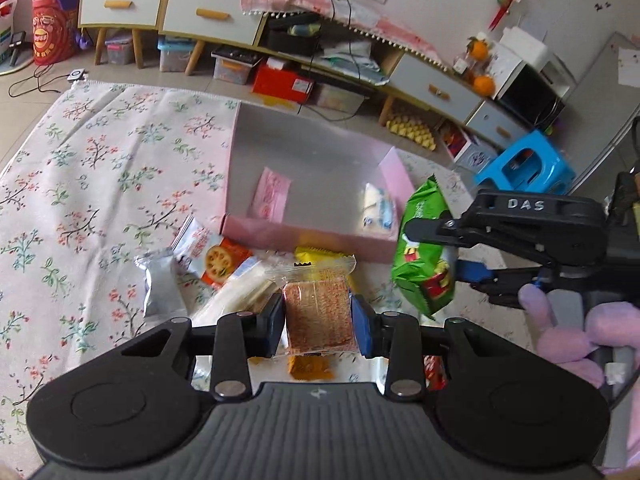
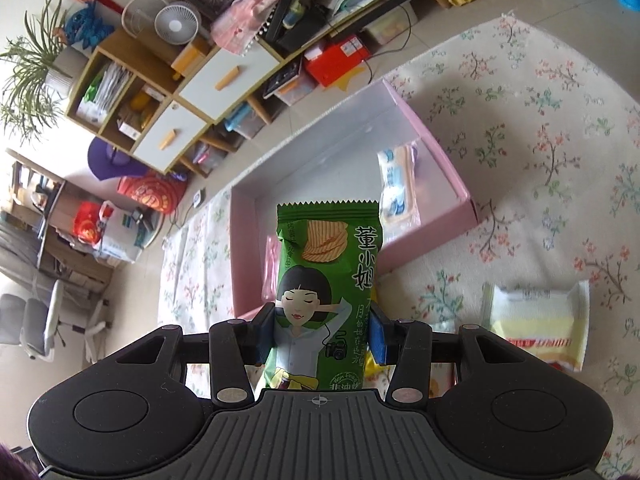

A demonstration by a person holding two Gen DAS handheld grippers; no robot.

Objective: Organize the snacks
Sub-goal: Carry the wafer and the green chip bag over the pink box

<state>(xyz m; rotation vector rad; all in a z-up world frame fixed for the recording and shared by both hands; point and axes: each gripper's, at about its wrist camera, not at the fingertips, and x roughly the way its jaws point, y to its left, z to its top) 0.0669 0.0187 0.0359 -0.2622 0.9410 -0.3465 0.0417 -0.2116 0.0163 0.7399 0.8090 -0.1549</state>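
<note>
Setting: floral cloth spread over a tiled floor, low cabinets with white drawers behind.
Left gripper: closed on a clear-wrapped brown cracker pack; both pads press its sides, pack held above the loose pile.
Right gripper: clamped on a green chip bag, bag upright between the pads, just beside the box's near wall.
Pink box: open, shallow, lying on the cloth; inside, a pink packet and a white-blue packet, well apart.
Loose pile: silver pouch, orange-and-white biscuit pack, yellow wrapper, all on the cloth near the box's front wall.
Off to the side: white-and-yellow packet alone on the cloth.
Person: purple-gloved hand on the right gripper's handle.
Edge of room: blue stool.
</note>
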